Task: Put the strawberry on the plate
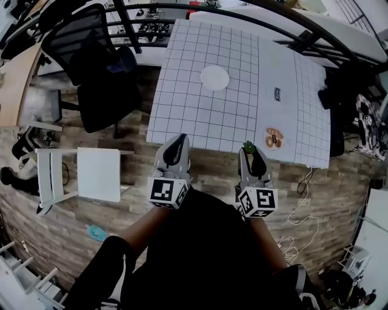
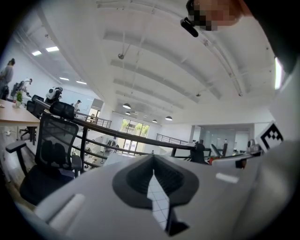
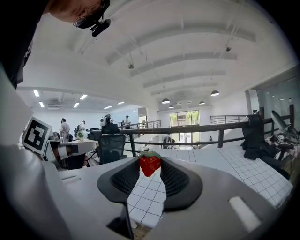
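A small red strawberry (image 3: 149, 164) with a green top is pinched at the tips of my right gripper (image 3: 150, 165); in the head view its green top (image 1: 248, 146) shows at the right gripper (image 1: 248, 148), over the table's near edge. The round white plate (image 1: 214, 77) lies far ahead on the gridded white table (image 1: 194, 103). My left gripper (image 1: 180, 140) hovers at the near table edge; in its own view the left gripper (image 2: 153, 174) has its tips together with nothing between them.
A black office chair (image 1: 91, 66) stands left of the table, and a white folding chair (image 1: 79, 175) lies on the wood floor. A round brown sticker (image 1: 274, 138) sits near the table's front right. Black railing (image 1: 254, 15) runs behind; a white cable (image 1: 300, 206) trails on the floor at right.
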The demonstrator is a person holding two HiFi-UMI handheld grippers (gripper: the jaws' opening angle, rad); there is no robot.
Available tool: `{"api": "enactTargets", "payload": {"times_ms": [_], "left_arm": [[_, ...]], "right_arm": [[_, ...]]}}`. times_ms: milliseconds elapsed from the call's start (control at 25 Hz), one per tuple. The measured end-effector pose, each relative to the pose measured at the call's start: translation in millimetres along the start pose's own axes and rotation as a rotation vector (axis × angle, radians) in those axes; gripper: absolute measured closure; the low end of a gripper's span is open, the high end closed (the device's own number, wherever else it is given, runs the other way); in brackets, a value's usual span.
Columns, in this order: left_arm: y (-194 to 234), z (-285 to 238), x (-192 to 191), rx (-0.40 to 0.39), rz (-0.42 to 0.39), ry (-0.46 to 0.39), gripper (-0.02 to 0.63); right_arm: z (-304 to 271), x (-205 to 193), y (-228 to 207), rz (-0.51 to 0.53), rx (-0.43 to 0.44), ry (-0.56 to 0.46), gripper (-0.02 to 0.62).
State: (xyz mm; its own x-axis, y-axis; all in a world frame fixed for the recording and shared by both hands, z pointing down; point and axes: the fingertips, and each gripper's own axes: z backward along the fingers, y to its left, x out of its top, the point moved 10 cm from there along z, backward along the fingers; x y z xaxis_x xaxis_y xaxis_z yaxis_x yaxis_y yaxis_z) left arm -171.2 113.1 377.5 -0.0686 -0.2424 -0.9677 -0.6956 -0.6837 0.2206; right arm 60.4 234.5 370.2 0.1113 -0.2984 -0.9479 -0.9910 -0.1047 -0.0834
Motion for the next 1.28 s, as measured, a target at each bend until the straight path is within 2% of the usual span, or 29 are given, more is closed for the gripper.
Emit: {"api": "enactTargets", "payload": {"times_ms": [240,440,640,760,960,1280], "left_arm": [[50,-30,8,0.015,0.002,-0.016,0.598],[76,-50,8,0.028,0.019,0.002,0.598],[98,-64,9,0.044,0.044,0.007,0.598],[100,-68,7,0.035,0.061,0.006,0.598],[102,-73,5,0.011,0.034,0.003,0.598],[87,-72,4,0.006,0.011,0.049,0.598]], "right_arm": [[-47,15,12,0.029,-0.013,-0.012,0.457],[-74,25,26,0.081,0.018,0.009,0.457],[-99,24,31,0.059,0.018,0.053,0.457],[-107,28,34,0.066,0.030,0.061,0.457],[-110,26,43,0.131,0.038,0.040,0.457],[-101,10,33,0.061,0.038,0.068,0.457]]}}
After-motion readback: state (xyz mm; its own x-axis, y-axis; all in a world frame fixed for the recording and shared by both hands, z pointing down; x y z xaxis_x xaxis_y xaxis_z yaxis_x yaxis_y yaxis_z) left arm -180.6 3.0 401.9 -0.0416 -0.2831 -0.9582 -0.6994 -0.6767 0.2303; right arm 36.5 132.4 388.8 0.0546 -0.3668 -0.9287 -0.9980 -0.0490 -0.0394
